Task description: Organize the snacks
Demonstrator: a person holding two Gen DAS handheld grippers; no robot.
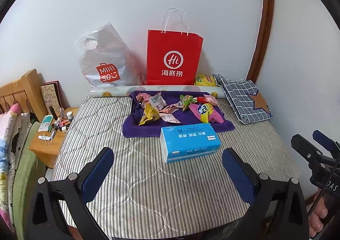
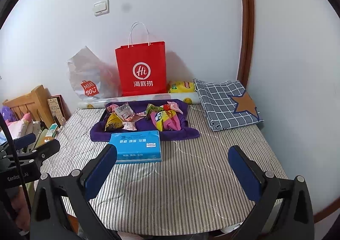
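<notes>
Currently both grippers are hovering wide open over the striped bed, holding nothing.

From the left wrist view, the left gripper (image 1: 167, 167) is spreading its jaws at 6 o'clock, the right gripper (image 1: 308, 142) is showing at 3 o'clock, the snacks (image 1: 172, 108) are lying on the purple towel (image 1: 136, 129) at 12 o'clock, and the blue tissue pack (image 1: 189, 144) is sitting just before them, touching the towel's near edge.

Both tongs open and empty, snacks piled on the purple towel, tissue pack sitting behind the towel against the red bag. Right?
One thing is off: the blue tissue pack lies in front of the purple towel, on the near side toward the tongs, not against the red bag. Both wrist views show it. The rest holds: left tongs and right tongs are open and empty, snacks on the towel.
</notes>
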